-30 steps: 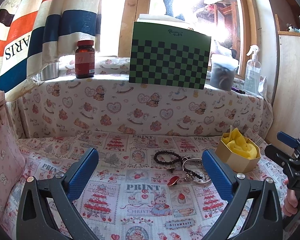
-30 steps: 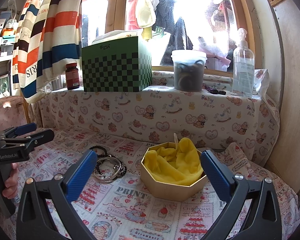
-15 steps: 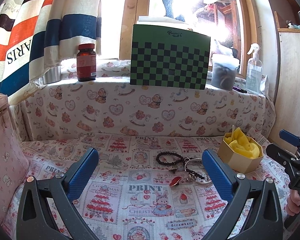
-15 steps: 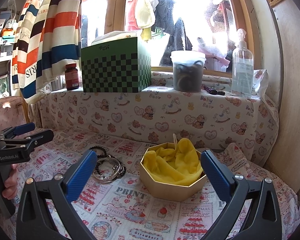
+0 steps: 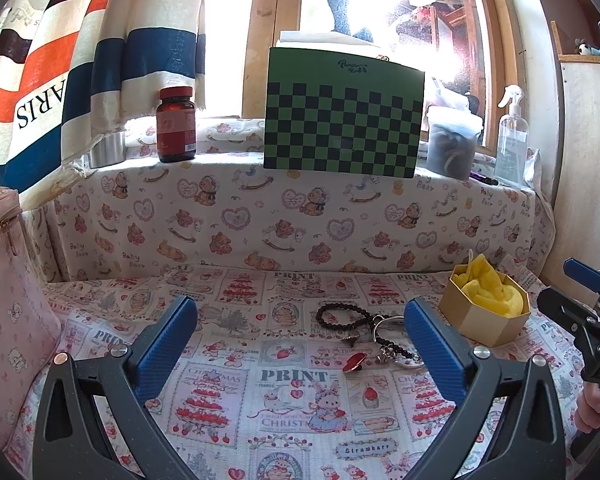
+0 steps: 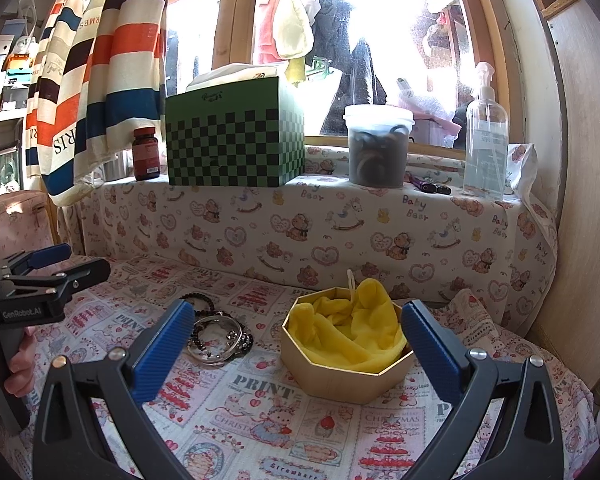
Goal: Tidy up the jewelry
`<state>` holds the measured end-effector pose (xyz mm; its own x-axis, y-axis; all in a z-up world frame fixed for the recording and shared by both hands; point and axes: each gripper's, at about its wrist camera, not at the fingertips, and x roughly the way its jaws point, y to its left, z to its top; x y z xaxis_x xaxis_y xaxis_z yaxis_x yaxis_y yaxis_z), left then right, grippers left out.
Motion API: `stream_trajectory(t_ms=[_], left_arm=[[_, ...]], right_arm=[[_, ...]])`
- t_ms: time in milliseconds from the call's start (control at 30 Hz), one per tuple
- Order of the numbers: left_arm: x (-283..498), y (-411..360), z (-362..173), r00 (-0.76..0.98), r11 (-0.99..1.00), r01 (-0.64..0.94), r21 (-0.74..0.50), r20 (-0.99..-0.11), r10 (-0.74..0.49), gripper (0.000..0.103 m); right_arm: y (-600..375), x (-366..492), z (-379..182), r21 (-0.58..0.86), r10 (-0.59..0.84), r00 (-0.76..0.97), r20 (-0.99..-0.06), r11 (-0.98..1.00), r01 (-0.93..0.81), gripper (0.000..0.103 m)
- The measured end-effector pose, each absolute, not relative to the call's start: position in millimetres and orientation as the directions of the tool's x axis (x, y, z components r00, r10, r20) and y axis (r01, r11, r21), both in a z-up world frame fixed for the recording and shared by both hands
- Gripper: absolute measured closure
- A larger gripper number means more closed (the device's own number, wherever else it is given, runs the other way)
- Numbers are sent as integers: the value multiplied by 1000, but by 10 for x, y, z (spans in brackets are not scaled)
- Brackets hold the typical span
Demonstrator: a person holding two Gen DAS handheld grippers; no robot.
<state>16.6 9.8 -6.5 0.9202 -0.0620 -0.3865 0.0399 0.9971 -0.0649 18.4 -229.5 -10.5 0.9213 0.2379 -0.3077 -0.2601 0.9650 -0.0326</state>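
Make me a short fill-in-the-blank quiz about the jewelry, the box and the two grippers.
1. The gold box is lined with ____ cloth.
2. The black bead bracelet lies on the printed tablecloth, ____ the box.
3. The left gripper and the right gripper are both ____.

Missing words: yellow; outside; open

Surface under my fingers: a table covered by a printed cloth [image 5: 292,376] with Christmas and strawberry panels. Lying directly on it, from the left wrist view: a black bead bracelet [image 5: 342,316] at center; touching it toward 4 o'clock, a tangle of silver bangles [image 6: 216,338] and a beaded strand; a small red piece [image 5: 354,360] at the tangle's 7 o'clock. A gold octagonal box [image 6: 346,354] with yellow cloth [image 6: 348,326] inside sits at the jewelry's 3 o'clock, apart. A pink bag [image 5: 8,312] occupies the 9 o'clock edge.
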Motion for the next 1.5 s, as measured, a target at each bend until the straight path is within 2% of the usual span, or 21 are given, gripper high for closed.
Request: stream_trajectory(t_ms=[200,367,533,633,700,867,1033,1233,1400,1500], left_arm=[[175,102,-66,918,999,9,-41,-396,-25,1],[216,131,-74,909,998,46,-41,-412,-59,1],[310,23,-1,878,998,61,-14,-474,-61,3],[435,-99,88,836,996,89,26,-546,-61,7],[589,-197,101,773,992,123,40,-631,-71,16],[919,-475,-20,572,979,205,-18,-809,-134,28],[1202,-835,-186,417,947,319,-24,-894,-163,29],[1389,-1179,-424,330,912,409,34,-937,-113,28],[1506,-1247,-576,354,923,372,100,-935,-41,31],[1599,-1196,-614,319,938,346,30,-944,-88,33]], right_arm=[[-2263,295,-123,-40,200,912,-359,973,-229,0],[-2371,305,-123,7,189,920,-343,980,-199,0],[-2563,400,-117,52,144,919,-367,990,-135,0],[-2712,444,-88,100,113,922,-371,992,-82,0],[-2811,464,-71,149,119,919,-377,987,-67,0],[-2859,484,-60,137,88,920,-382,990,-37,0],[-2876,498,-69,120,61,919,-389,993,-15,0],[-2965,528,-57,139,35,916,-399,990,23,0],[-3039,525,-26,206,84,911,-404,979,1,0],[-3025,472,13,196,77,922,-379,981,-1,0]])
